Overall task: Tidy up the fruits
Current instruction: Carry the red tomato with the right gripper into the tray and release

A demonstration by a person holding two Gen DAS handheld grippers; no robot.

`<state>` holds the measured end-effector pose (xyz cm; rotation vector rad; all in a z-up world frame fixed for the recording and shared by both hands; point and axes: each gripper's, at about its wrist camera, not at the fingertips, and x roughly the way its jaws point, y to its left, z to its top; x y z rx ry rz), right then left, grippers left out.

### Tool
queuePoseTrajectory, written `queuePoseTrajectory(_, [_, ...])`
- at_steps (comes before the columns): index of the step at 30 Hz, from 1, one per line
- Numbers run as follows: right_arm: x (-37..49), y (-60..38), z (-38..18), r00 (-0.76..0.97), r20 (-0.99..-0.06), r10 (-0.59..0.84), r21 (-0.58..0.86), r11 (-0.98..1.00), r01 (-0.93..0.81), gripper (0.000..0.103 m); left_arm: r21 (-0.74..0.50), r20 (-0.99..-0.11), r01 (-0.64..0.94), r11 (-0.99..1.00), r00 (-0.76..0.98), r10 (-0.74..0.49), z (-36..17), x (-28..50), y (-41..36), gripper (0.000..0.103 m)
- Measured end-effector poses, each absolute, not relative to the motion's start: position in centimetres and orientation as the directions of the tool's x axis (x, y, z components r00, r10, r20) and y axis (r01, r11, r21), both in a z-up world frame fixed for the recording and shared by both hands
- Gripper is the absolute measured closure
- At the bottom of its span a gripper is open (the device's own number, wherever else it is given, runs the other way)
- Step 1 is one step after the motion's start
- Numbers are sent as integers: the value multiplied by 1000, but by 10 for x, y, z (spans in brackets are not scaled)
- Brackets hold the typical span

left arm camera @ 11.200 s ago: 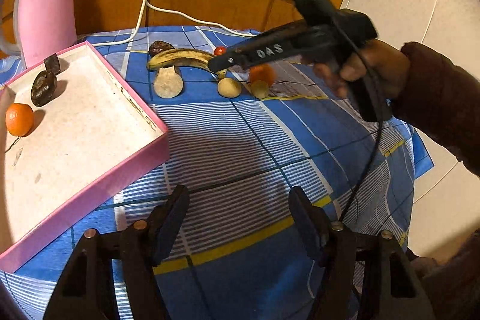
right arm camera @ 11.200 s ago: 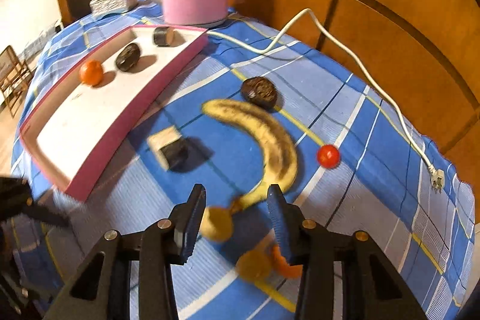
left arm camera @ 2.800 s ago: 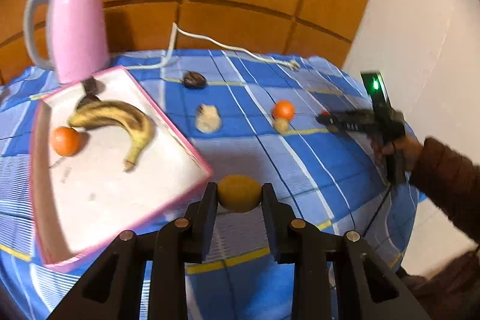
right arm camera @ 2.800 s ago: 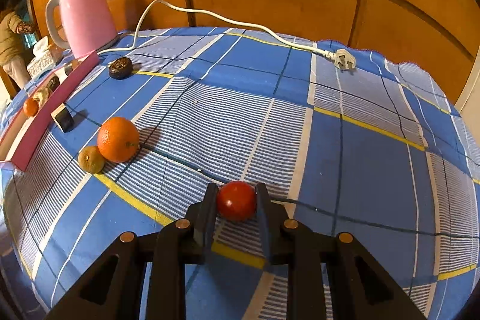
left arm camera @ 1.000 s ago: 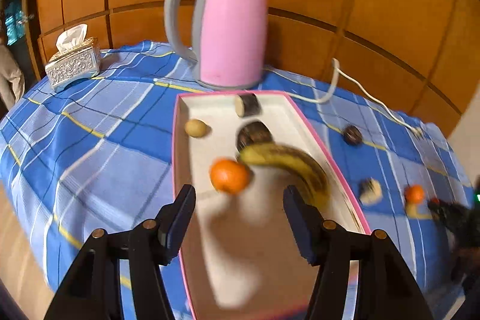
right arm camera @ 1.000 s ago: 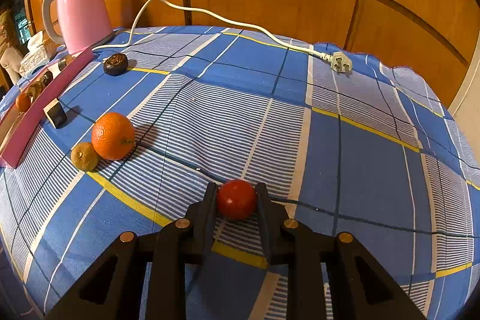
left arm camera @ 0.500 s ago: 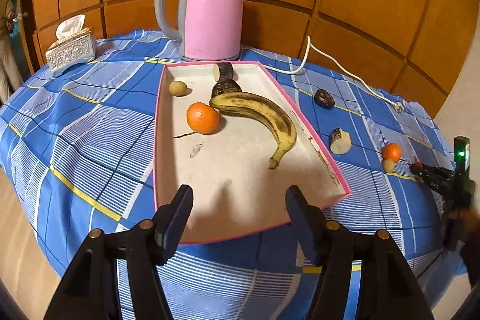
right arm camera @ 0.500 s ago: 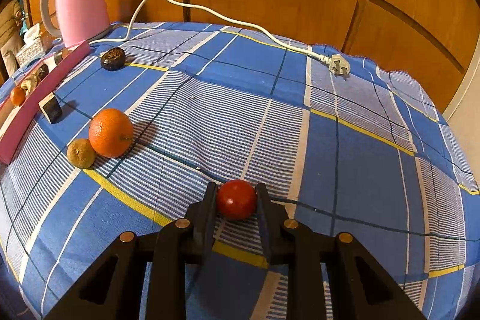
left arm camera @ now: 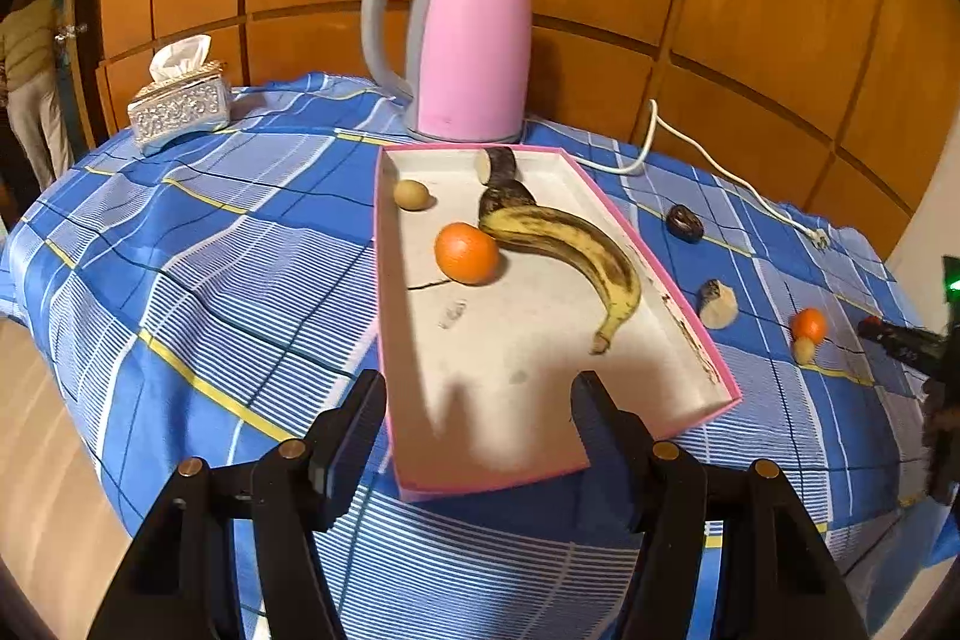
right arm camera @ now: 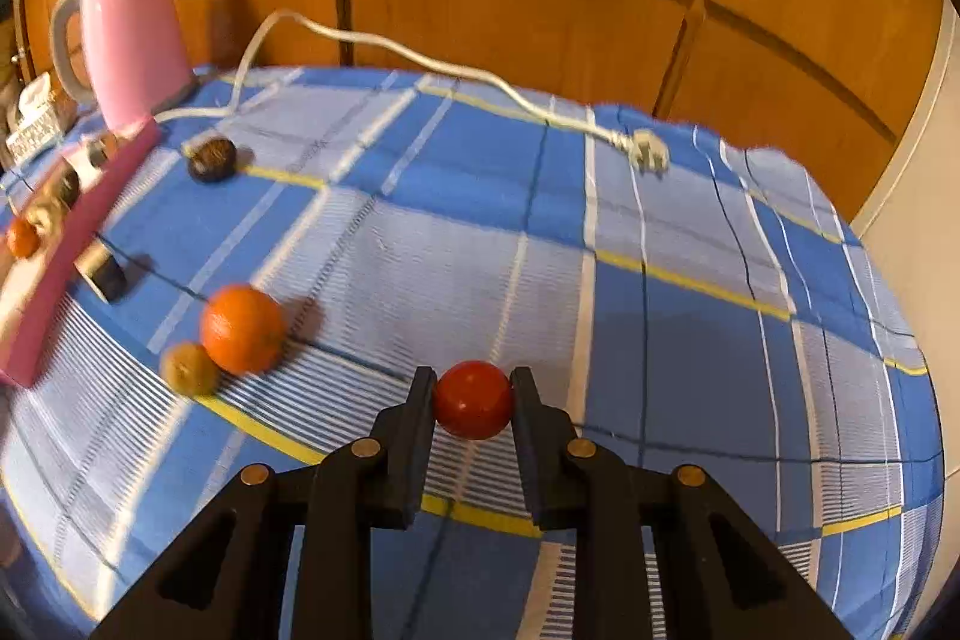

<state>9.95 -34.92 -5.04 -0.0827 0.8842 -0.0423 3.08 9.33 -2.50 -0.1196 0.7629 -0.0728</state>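
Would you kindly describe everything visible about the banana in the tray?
The banana is yellow, heavily speckled and streaked brown, so it looks overripe. It lies flat and curved inside the pink tray, stem end pointing toward the camera. Its far end meets a dark fruit, and the orange sits close beside it.
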Motion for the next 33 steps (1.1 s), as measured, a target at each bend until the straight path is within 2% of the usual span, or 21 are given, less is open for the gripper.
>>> queuePoseTrajectory(10, [105,-254,4,676,-723,146,-62,960,-274,79,-140,-681,16,990,725,-108,-29,31,96,38])
queuePoseTrajectory(19, [151,-150,10,566,-733,377,112,888,-446,79,-135,-676,30,990,728,-114,-33,30,91,38])
queuePoseTrajectory(29, [224,-66,-14,502,-769,395,151,876,-459,77,-150,-681,22,988,722,-120,-39,33,96,38])
queuePoseTrajectory(31, [235,-59,-20,501,-778,379,146,885,-442,70,-154,-684,20,988,720,-121,-40,34,96,38])
queuePoseTrajectory(33, [237,-58,-24,508,-778,370,143,892,-429,70,-152,-686,16,988,718,-117,-41,34,96,38])
